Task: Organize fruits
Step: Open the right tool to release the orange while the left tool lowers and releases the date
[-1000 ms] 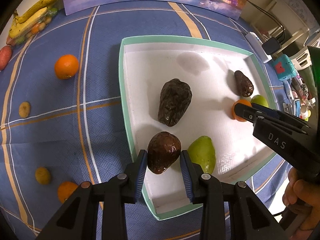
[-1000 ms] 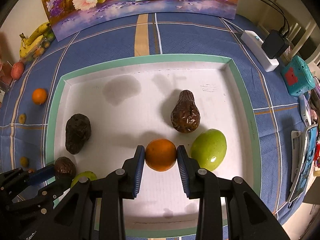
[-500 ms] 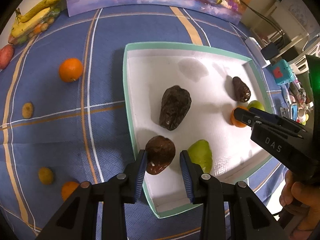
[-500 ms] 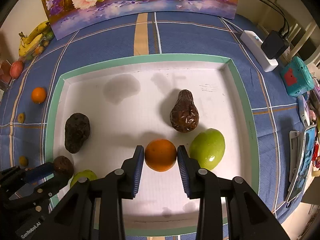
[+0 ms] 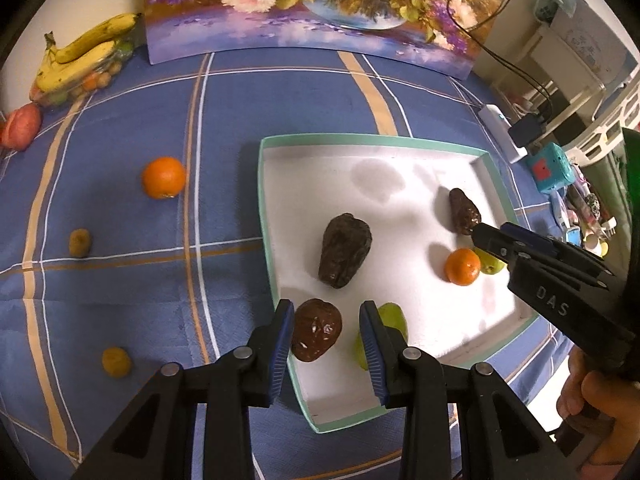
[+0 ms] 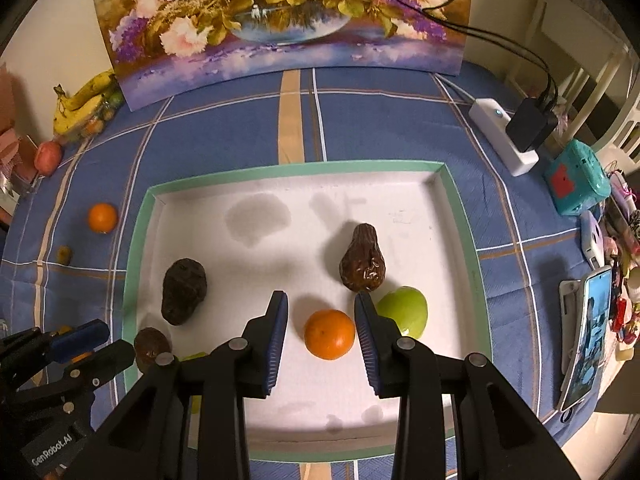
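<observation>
Two grippers, both spread wide over the tray [image 6: 136, 236]. Left gripper [image 5: 326, 334] straddles a brown fruit [image 5: 316, 335], pads clear of it. Right gripper [image 6: 320, 334] brackets the orange [image 6: 329, 334], untouched. Beyond lie a green fruit [image 6: 404, 312] and a dark avocado [image 6: 363, 264].

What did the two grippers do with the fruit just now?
Both let go and pulled back. The left gripper opened and left the brown avocado lying in the tray. The right gripper opened and released the orange. The other fruits in the tray and on the tablecloth kept their places.
</observation>
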`<state>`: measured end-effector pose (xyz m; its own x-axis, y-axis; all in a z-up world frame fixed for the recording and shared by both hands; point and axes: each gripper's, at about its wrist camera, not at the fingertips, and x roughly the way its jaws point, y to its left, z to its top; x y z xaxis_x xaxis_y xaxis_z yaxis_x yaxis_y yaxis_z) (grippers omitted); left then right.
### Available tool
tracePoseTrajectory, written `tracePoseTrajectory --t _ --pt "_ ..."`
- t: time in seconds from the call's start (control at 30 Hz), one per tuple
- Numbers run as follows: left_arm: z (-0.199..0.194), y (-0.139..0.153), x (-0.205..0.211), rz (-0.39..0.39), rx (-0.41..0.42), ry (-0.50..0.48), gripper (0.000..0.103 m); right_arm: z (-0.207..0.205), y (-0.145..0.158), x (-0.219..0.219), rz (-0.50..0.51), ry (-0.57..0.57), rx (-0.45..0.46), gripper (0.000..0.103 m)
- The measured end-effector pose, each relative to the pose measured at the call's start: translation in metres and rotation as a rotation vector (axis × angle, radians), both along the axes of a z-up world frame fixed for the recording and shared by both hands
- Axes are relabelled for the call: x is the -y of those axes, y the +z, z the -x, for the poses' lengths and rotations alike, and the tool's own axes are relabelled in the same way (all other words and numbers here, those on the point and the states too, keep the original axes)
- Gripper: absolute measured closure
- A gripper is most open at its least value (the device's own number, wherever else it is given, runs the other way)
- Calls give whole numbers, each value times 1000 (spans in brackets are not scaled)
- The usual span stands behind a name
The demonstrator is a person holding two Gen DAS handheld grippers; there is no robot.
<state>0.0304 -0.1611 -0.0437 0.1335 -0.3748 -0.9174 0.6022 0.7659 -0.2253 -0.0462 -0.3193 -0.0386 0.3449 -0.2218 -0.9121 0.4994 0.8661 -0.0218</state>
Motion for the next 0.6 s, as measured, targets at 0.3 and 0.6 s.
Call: tracePoseTrajectory --t 0.3,0.6 --pt "-11 -5 -10 -57 39 78 32 -1 -2 1 19 -5 -7 36" --pt "-25 -12 -29 -88 52 168 8 1 -2 4 34 -15 -3 25"
